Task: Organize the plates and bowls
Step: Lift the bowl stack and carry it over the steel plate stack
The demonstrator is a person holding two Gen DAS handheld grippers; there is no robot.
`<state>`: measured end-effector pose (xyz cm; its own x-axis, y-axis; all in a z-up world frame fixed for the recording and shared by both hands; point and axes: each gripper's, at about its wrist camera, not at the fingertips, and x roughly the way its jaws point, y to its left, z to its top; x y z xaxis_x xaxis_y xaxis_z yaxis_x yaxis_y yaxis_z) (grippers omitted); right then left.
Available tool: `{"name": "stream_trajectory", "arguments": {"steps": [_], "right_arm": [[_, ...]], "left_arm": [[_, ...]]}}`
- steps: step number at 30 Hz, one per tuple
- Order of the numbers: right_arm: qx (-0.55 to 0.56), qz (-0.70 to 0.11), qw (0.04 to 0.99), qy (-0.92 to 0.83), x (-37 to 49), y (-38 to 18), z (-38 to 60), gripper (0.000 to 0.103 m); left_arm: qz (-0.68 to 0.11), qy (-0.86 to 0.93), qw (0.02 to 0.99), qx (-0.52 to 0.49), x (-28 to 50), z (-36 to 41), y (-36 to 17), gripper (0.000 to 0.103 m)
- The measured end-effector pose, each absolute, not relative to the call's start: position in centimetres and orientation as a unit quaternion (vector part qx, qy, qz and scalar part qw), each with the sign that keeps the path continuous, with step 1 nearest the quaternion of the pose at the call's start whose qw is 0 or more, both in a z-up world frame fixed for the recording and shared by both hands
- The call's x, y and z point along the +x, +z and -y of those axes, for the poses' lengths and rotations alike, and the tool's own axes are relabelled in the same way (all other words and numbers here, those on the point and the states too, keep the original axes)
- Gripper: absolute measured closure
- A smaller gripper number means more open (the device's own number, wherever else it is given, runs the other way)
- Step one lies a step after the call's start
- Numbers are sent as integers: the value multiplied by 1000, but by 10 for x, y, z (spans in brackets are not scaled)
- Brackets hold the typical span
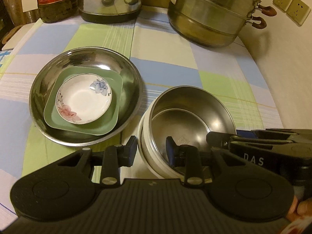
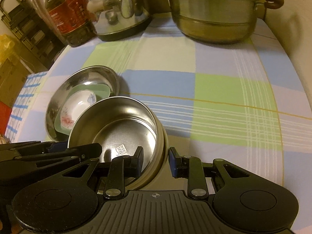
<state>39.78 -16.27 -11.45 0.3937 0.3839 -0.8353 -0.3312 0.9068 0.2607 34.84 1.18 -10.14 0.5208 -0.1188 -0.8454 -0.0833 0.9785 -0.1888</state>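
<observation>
- Our left gripper [image 1: 151, 152] and right gripper [image 2: 155, 160] both straddle, jaws apart, the round steel bowl's [image 1: 192, 120] near rim.
- Beside it sits the wide steel basin [image 1: 128, 74] holding a green square plate [image 1: 83, 125] and a floral white saucer [image 1: 83, 101].
- A steel steamer pot [image 1: 212, 13], steel kettle [image 1: 111, 2] and oil bottle [image 1: 56, 0] line the table's [image 1: 165, 66] far edge.

- Left hand-held gripper [image 1: 151, 151]: matte black plastic, ribbed centre, round side discs, silver pivot screws, blue pads.
- Right hand-held gripper [image 2: 156, 160]: same build, white crosshair mark; "DAS" lettering on side.
- Bare fingertip skin [image 1: 304, 208].
</observation>
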Motion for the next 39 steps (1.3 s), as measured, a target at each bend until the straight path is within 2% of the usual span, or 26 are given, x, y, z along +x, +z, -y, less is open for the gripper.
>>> {"name": "stream_trajectory", "arguments": {"steps": [5, 15, 19, 30, 34, 39], "right_arm": [[34, -513, 831, 212, 401, -115, 163, 74], [35, -526, 829, 189, 405, -114, 159, 74], [38, -535, 827, 169, 410, -115, 158, 74], [44, -549, 823, 137, 413, -111, 153, 75], [48, -556, 818, 139, 414, -113, 149, 81], [37, -556, 818, 142, 416, -113, 147, 81]], "left_arm": [[-499, -21, 856, -136, 351, -23, -102, 74], [-521, -18, 844, -126, 363, -24, -103, 74], [-526, -21, 840, -130, 367, -26, -102, 78], [-527, -17, 843, -110, 370, -22, -101, 82], [-526, -15, 844, -102, 371, -20, -101, 83], [-527, -13, 844, -99, 371, -20, -102, 83]]}}
